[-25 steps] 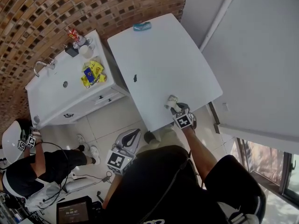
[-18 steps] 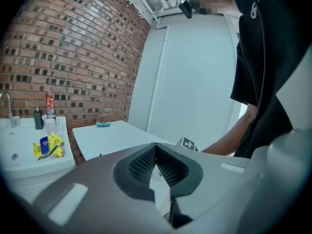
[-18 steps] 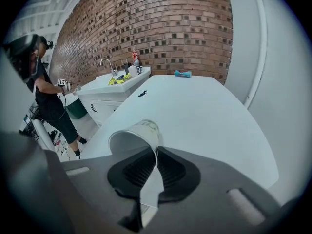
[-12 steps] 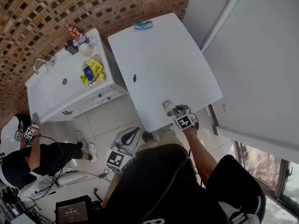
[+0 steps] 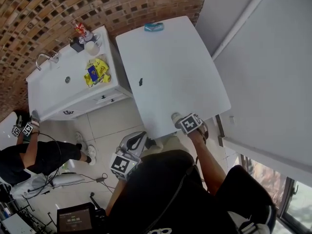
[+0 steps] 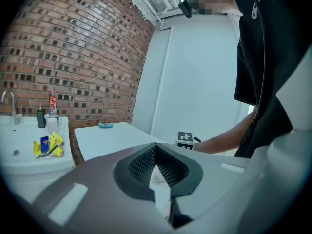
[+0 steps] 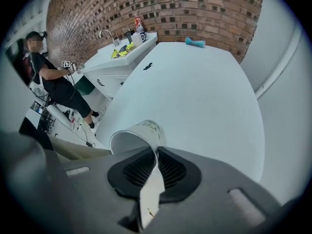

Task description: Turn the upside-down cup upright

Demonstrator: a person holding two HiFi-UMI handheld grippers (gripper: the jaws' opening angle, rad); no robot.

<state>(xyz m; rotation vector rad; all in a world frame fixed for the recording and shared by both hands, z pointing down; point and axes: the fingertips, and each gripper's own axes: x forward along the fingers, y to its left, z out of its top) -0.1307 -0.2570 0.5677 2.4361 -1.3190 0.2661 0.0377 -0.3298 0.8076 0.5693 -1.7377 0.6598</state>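
A white paper cup [image 7: 139,133] is tipped on its side at the near edge of the white table [image 5: 170,72], its open mouth turned to the left. My right gripper [image 7: 156,152] points steeply down and is shut on the cup's wall, which runs as a thin white strip between the pads. In the head view the cup [image 5: 175,117] peeks out just beyond the right gripper [image 5: 180,122]. My left gripper [image 5: 138,140] hangs off the table over the tiled floor. Its jaws [image 6: 156,150] are together and grip nothing from the table.
A small teal object [image 5: 153,27] lies at the table's far edge and a small dark thing [image 5: 141,82] at mid-left. Left of the table stands a white sink cabinet [image 5: 53,99] with yellow packets and bottles. Another person [image 5: 34,155] crouches at the far left.
The cup has come nearer the table's near edge and has tipped over in the right gripper. The left gripper has hardly moved. The person at the left has shifted further left.
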